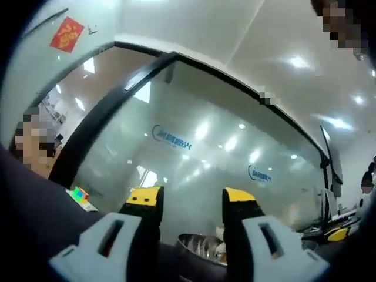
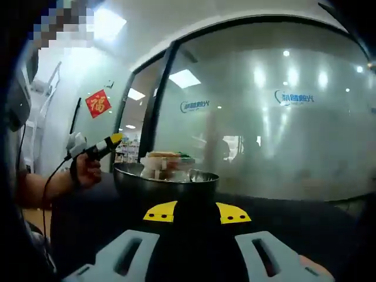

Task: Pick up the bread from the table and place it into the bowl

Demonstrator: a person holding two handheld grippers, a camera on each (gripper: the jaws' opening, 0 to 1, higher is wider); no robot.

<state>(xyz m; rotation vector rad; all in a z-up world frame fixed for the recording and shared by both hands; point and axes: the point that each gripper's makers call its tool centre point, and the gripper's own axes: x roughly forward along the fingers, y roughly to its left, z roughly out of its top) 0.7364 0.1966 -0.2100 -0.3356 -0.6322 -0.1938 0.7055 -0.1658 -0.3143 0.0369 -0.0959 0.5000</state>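
A steel bowl [image 2: 164, 182] stands on the dark table [image 2: 294, 217] just beyond my right gripper [image 2: 197, 212]. Pale bread-like pieces [image 2: 163, 158] rise above the bowl's rim. The right gripper's yellow-tipped jaws stand apart with nothing visible between them. In the left gripper view, the same bowl [image 1: 202, 245] shows low between the jaws of my left gripper [image 1: 191, 197], which is open and empty. A hand holds the left gripper [image 2: 94, 150] up in the air, left of the bowl. The right gripper's yellow tip [image 1: 338, 234] shows at the far right.
A frosted glass wall [image 1: 205, 153] with a black frame stands behind the table. A colourful cube [image 1: 80, 192] lies at the table's left side. A red paper ornament [image 2: 98, 103] hangs on the wall. A person [image 1: 35, 147] is at the left.
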